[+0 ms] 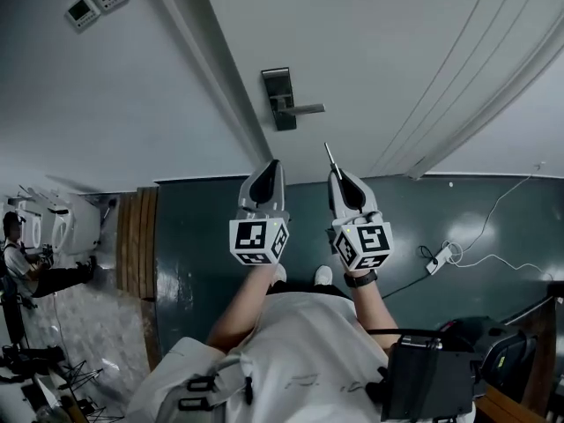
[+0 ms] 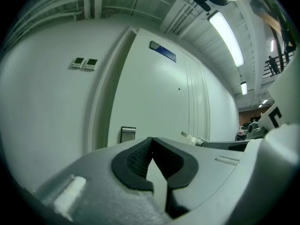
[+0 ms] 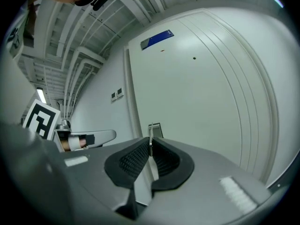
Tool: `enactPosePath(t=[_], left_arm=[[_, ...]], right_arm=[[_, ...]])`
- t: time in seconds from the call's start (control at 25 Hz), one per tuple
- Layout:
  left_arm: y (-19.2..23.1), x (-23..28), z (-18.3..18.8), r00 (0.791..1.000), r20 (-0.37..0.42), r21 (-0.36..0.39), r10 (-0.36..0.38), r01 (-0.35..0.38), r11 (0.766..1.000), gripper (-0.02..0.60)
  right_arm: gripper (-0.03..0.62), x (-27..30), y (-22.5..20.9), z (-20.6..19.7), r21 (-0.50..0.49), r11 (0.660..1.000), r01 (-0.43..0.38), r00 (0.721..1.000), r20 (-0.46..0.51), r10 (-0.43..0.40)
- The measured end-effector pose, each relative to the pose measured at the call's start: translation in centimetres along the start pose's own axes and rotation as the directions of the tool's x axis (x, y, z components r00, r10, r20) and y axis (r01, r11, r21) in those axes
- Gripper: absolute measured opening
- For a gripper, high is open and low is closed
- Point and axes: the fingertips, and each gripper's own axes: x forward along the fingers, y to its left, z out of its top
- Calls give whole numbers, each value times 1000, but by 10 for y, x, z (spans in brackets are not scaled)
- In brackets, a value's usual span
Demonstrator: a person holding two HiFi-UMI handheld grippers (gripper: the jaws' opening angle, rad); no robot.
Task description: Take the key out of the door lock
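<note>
The key [image 1: 330, 157] is out of the door lock [image 1: 280, 95]. It sits pinched in the right gripper [image 1: 336, 176], with its thin metal shaft poking past the jaw tips toward the door [image 1: 379, 42]. In the right gripper view the two dark ribbed pads are closed onto the key [image 3: 150, 139], which stands on edge between them, with the lock plate [image 3: 155, 129] on the door behind it. Key and lock are well apart.

The left gripper [image 1: 270, 167] is held just beside the right one at about the same height. Its jaws are pressed fully together with nothing between them, as the left gripper view shows [image 2: 151, 143]. From there the key [image 2: 188, 136] can be seen sticking out of the other gripper off to the right.

The lock is a dark upright plate with a lever handle [image 1: 307, 108] pointing to the right. A blue sign [image 2: 162, 51] is fixed high on the door, and two small wall panels [image 1: 97, 0] are mounted on the wall to the left of the frame.

Below, the floor [image 1: 203, 236] is dark green. A white power strip [image 1: 438, 259] with its cable lies on it to the right. Another person [image 1: 19, 258] is seated far off at the left edge.
</note>
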Motion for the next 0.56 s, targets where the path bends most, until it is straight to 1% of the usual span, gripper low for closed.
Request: enactPosePath(t=[0.12, 0.2, 0.28, 0.36, 0.44, 0.56], left_arm=[[4, 0, 2, 1000, -5, 13, -27, 27, 1000, -2], [12, -4, 1, 999, -18, 11, -27, 27, 1000, 0], [18, -5, -3, 998, -45, 22, -34, 35, 999, 0], [19, -6, -13, 994, -91, 35, -61, 64, 997, 0], [19, -9, -24, 987, -123, 13, -102, 105, 994, 0], [20, -15, -36, 975, -142, -57, -171, 165, 985, 0]], right_arm=[[25, 0, -8, 6, -18, 999, 52, 999, -3, -52], [25, 1, -6, 7, -23, 998, 65, 998, -14, -66], [25, 4, -3, 9, -28, 997, 72, 997, -15, -72], [25, 8, -1, 7, -34, 996, 80, 997, -13, -80], [25, 13, 3, 5, -41, 995, 88, 996, -13, -88], [25, 19, 13, 5, -51, 995, 91, 996, -10, -92]])
